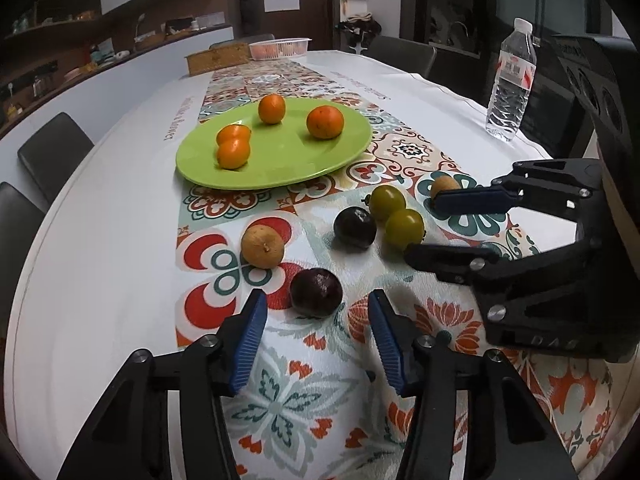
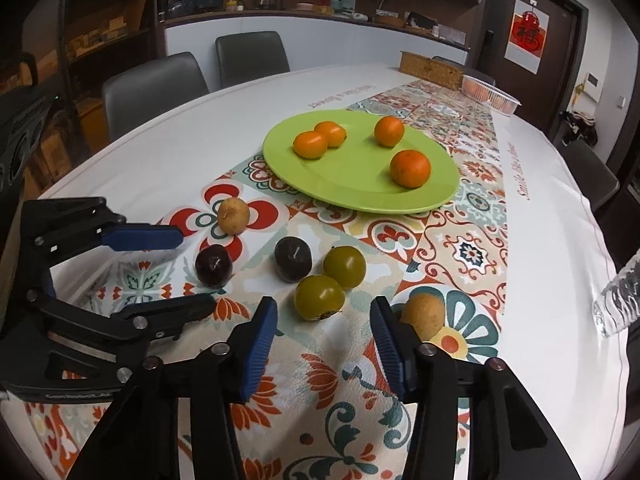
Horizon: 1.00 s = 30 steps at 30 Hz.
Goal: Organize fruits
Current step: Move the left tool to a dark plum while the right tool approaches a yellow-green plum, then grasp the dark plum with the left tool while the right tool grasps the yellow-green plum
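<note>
A green plate (image 1: 280,160) (image 2: 360,192) holds several oranges (image 1: 325,121) (image 2: 410,168). On the patterned cloth in front of it lie two dark plums (image 1: 316,292) (image 1: 355,227), two green fruits (image 1: 387,202) (image 2: 319,297) and two tan fruits (image 1: 263,246) (image 2: 423,315). My left gripper (image 1: 318,340) is open and empty, just short of the near plum. My right gripper (image 2: 324,344) is open and empty, just short of a green fruit, with a tan fruit beside its right finger. Each gripper shows in the other's view (image 1: 436,226) (image 2: 192,268).
A water bottle (image 1: 510,80) stands at the table's right edge. A woven box (image 1: 218,58) and a clear tub of fruit (image 1: 280,47) sit at the far end. Chairs (image 2: 154,84) surround the table.
</note>
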Each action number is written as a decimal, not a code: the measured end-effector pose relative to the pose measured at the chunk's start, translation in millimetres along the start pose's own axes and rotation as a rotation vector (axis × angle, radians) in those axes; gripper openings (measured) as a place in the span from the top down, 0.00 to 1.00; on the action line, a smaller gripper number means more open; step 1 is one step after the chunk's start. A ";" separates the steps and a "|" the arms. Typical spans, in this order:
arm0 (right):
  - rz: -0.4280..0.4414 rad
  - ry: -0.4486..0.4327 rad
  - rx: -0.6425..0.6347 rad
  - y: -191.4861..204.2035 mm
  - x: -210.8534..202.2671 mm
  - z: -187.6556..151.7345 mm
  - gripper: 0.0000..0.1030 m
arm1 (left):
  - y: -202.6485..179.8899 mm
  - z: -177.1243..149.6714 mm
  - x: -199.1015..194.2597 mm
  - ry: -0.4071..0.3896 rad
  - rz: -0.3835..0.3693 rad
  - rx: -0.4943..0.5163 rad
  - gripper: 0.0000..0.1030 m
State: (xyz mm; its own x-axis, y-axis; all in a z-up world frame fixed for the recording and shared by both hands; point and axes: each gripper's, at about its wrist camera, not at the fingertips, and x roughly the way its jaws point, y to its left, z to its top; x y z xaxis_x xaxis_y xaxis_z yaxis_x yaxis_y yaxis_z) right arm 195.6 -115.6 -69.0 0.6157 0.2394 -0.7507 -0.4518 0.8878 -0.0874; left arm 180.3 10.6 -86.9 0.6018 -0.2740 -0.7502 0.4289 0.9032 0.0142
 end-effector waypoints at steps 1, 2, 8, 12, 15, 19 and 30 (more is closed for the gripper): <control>0.003 0.004 -0.006 0.3 2.1 0.2 0.55 | -0.1 0.9 1.5 0.003 -0.001 0.000 0.54; 0.006 0.008 -0.012 0.5 4.6 0.3 0.56 | -0.1 2.2 3.8 0.007 -0.003 0.000 0.54; 0.023 0.019 -0.016 -1.1 13.3 2.5 0.60 | -1.6 6.9 10.7 0.017 -0.001 0.004 0.59; 0.028 0.026 -0.018 -2.6 18.2 4.7 0.61 | -2.8 10.0 15.0 0.028 0.002 0.002 0.63; 0.032 0.030 -0.019 -3.3 20.1 5.7 0.64 | -2.0 11.6 18.1 0.037 -0.001 -0.011 0.69; 0.042 0.038 -0.017 -3.7 21.8 5.1 0.70 | -1.2 12.0 19.5 0.044 -0.001 -0.023 0.72; 0.044 0.010 0.015 -5.4 3.4 1.0 0.71 | -5.0 7.9 -8.2 0.010 0.010 -0.076 0.72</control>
State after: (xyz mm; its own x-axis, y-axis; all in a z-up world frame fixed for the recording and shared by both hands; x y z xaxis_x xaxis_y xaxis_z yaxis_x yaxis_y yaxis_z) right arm 200.8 -119.2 -70.5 0.5885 0.2745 -0.7604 -0.4687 0.8822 -0.0443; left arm 178.5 5.8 -75.6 0.5990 -0.2622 -0.7566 0.3705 0.9284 -0.0284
